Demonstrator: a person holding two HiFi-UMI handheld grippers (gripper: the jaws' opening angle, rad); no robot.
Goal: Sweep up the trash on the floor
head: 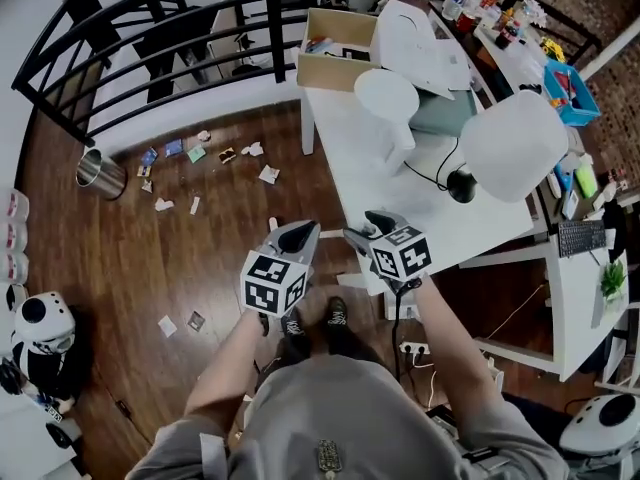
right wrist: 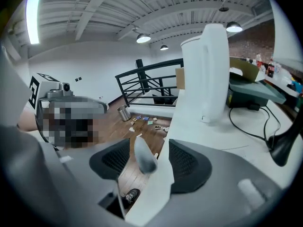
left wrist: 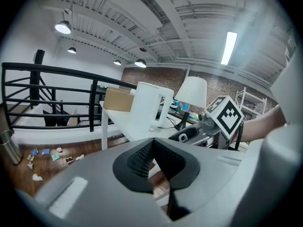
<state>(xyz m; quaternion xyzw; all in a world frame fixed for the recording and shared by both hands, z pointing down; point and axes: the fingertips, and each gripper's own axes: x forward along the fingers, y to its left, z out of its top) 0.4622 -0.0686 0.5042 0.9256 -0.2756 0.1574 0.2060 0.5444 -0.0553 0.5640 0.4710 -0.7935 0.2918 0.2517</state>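
My right tool (head: pixel 372 226) stands wide, with a grey tip (right wrist: pixel 143 157), a handle I think, loose between the jaws and close by the surface (head: pixel 350 148) edge. My left tool (head: pixel 298 234) is pinched together, empty. The trash (head: pixel 225 154) lies far left on the floor by the bin (head: pixel 100 173). If I close off-centre, I reckon that tip slips and topples, or I clip the edge
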